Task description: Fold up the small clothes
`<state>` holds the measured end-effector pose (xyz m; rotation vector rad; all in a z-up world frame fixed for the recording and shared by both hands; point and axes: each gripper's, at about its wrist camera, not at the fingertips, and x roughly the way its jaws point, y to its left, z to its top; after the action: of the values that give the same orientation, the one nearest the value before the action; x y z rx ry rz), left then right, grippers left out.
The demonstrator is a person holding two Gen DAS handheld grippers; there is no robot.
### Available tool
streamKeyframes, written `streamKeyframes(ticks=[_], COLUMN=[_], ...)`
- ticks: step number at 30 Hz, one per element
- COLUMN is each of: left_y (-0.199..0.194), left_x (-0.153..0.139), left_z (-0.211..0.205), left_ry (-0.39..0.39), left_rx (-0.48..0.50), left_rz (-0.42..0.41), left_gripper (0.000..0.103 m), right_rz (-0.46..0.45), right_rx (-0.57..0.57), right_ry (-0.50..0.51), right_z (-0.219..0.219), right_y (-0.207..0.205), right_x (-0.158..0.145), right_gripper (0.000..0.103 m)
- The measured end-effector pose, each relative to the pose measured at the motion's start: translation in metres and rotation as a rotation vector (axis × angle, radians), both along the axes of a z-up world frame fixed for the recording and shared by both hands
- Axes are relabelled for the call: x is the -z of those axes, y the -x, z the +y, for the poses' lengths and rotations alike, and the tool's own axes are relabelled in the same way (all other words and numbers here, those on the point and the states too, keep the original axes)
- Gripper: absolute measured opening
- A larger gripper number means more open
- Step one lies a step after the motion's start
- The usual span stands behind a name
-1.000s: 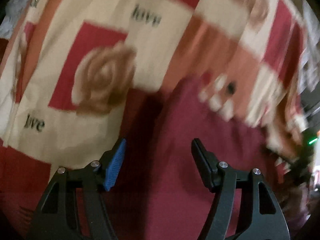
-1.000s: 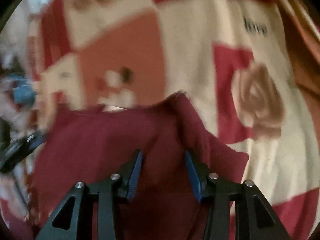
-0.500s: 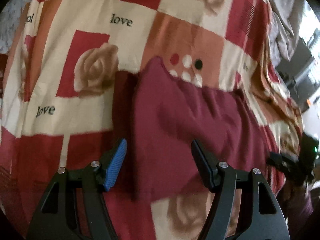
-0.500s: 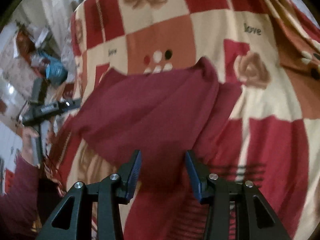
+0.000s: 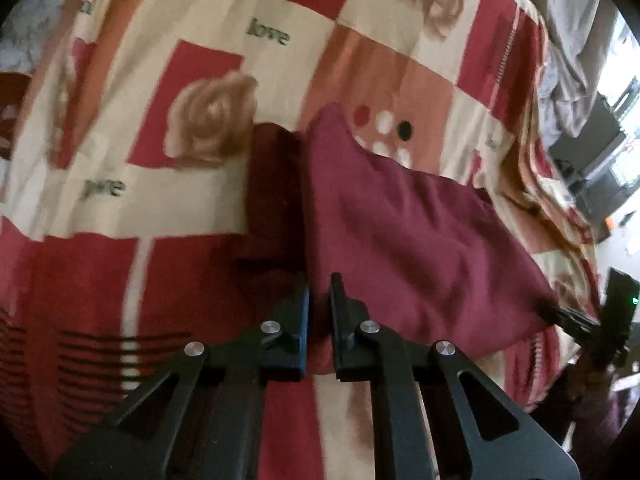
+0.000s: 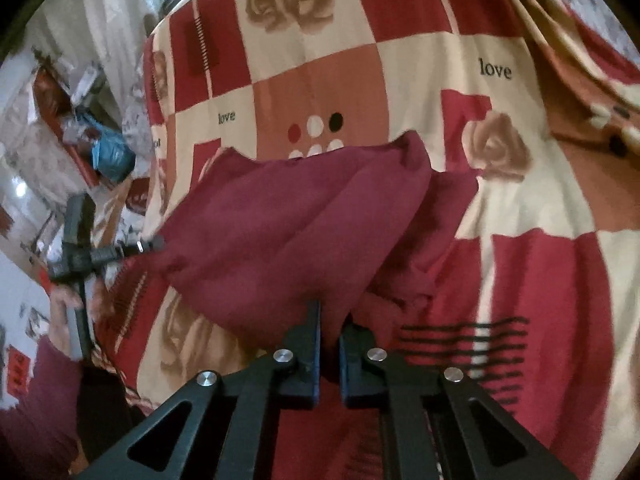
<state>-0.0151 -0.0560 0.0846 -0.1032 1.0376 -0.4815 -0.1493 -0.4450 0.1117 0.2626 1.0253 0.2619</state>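
Both wrist views downward, close, sharing garment [image 5: 400, 232]

Both grippers' fingers [image 5: 306, 312] clamped together

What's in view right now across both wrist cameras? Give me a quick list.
maroon garment: one, dark red, lying on the bedspread, near edge pinched at two corners
bedspread: one, red, cream and salmon squares with roses and "love" print, under the garment
grey cloth: one heap, grey, past the bedspread's far corner
blue bag: one, blue, in room clutter beyond the bedspread
left hand-held gripper: one, black, shut on the garment's corner
right hand-held gripper: one, black, shut on the garment's other near corner
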Motion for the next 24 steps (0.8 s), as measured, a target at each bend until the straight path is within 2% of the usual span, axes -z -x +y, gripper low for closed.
streamKeyframes(ticks=[4, 6, 9, 11, 12, 13, 14, 17, 22, 24], left_y=[-0.007, -0.007, -0.001, 0.000, 0.000, 0.000, 0.001, -0.001, -0.009, -0.010], left_x=[0.023, 0.025, 0.022, 0.019, 0.017, 0.014, 0.011, 0.011, 0.026, 0.030], left_z=[0.008, 0.013, 0.019, 0.021, 0.020, 0.019, 0.017, 0.010, 0.006, 0.004], left_ry=[-0.097, -0.082, -0.048, -0.010, -0.006, -0.010, -0.018, -0.030, -0.101, -0.134], left_rx=[-0.047, -0.065, -0.077, -0.085, -0.092, -0.104, -0.113, -0.118, -0.135, -0.137], left_rz=[0.060, 0.074, 0.058, 0.051, 0.042, 0.027, 0.008, -0.013, 0.008, -0.009], left_gripper=[0.007, 0.007, 0.007, 0.007, 0.007, 0.007, 0.008, 0.008, 0.019, 0.033], right_rz=[0.093, 0.109, 0.110, 0.044, 0.019, -0.015, -0.037, -0.075, 0.038, 0.081], right_rx=[0.014, 0.015, 0.022, 0.037, 0.044, 0.060, 0.076, 0.088, 0.119, 0.132], right_ry=[0.018, 0.033, 0.003, 0.046, 0.056, 0.072, 0.084, 0.131, 0.141, 0.192], right_z=[0.000, 0.001, -0.005, -0.007, -0.007, -0.008, -0.009, 0.004, 0.019, 0.022], right_y=[0.007, 0.009, 0.008, 0.008, 0.007, 0.002, -0.004, -0.049, -0.128, -0.149], right_x=[0.031, 0.041, 0.025, -0.001, -0.010, -0.021, -0.027, -0.028, 0.018, 0.040], right_gripper=[0.006, 0.006, 0.006, 0.017, 0.030, 0.037, 0.042, 0.042, 0.042, 0.042])
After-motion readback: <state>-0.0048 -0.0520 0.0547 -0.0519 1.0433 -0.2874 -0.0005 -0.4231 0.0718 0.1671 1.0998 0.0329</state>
